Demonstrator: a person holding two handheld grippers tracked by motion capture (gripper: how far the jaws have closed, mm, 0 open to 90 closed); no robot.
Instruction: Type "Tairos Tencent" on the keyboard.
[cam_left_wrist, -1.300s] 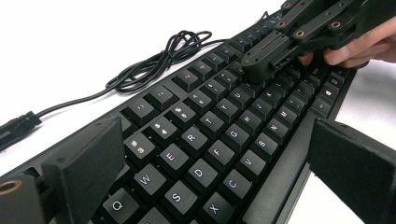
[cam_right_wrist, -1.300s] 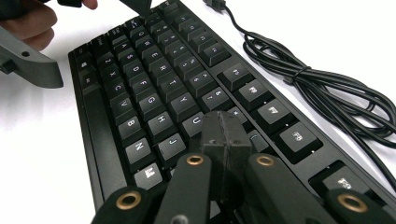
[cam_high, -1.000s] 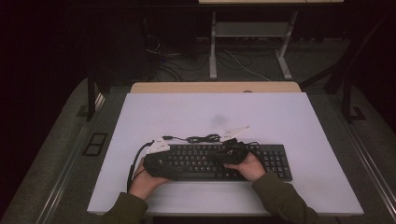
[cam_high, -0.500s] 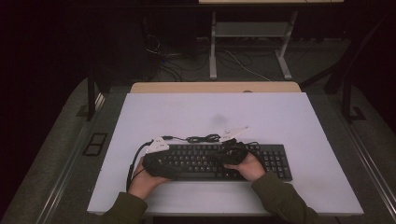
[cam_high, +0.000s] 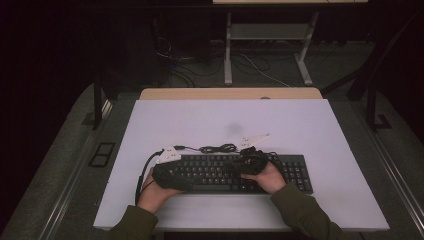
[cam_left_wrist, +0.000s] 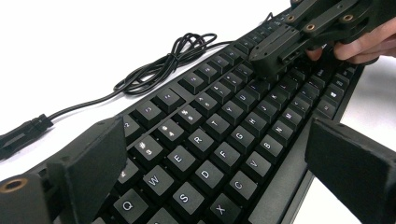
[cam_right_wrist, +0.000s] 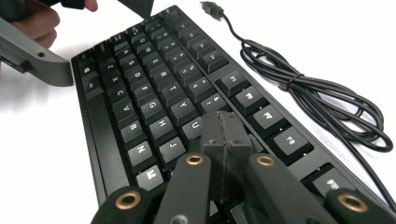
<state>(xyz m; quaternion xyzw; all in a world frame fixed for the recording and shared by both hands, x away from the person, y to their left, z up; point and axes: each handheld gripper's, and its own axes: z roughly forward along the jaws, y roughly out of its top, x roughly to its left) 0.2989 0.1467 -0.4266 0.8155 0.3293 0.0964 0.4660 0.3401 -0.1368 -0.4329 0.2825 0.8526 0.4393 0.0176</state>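
A black corded keyboard (cam_high: 235, 172) spans the near middle of the white table (cam_high: 320, 125); its coiled black cable (cam_high: 217, 148) lies just behind, with seemingly open tabletop beyond.

Keyboard (cam_high: 220, 172) lay on the table (cam_high: 300, 125), near its front edge. Its cable (cam_high: 217, 148) sat coiled on the table just behind it. Left gripper (cam_high: 172, 175) was over the keyboard's left end, right gripper (cam_high: 248, 162) over the keys right of middle, tips touching them.
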